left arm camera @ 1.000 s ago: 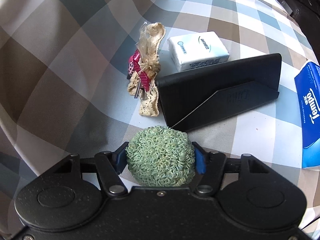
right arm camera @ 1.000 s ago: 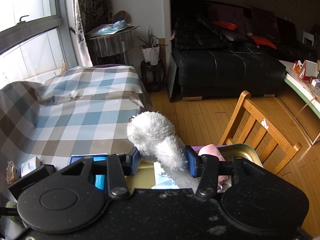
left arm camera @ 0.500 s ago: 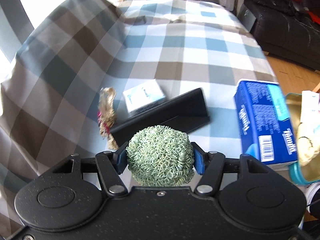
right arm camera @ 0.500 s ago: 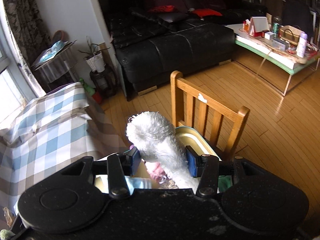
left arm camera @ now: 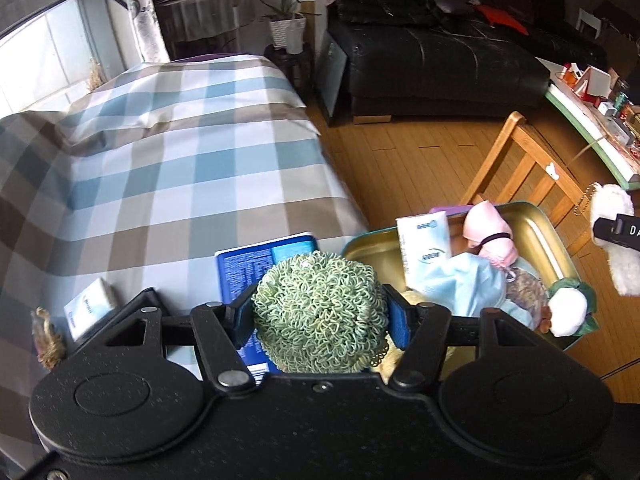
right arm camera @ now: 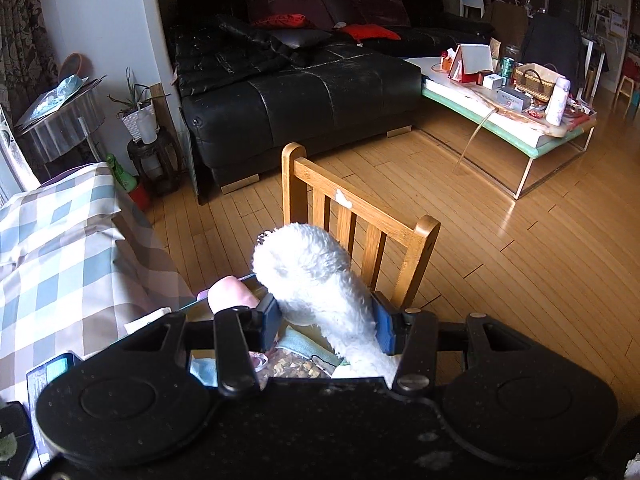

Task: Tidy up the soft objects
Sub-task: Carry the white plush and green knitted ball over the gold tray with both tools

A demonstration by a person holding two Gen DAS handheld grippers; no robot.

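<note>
Our left gripper (left arm camera: 320, 312) clamps the round green loopy ball (left arm camera: 318, 314), no long axis, beside the gold tin (left arm camera: 536, 236). Our right gripper (right arm camera: 326, 322) clamps the white fluffy toy (right arm camera: 312, 280), long axis pointing up-left over that tin.

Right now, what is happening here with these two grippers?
A person is sorting soft things with a gripper in each hand. The left gripper is shut on a green loopy ball, near a gold tin that sits on a wooden chair. The right gripper is shut on a white fluffy toy, over the same tin. The tin holds other soft items. Neither thing is released yet.
</note>
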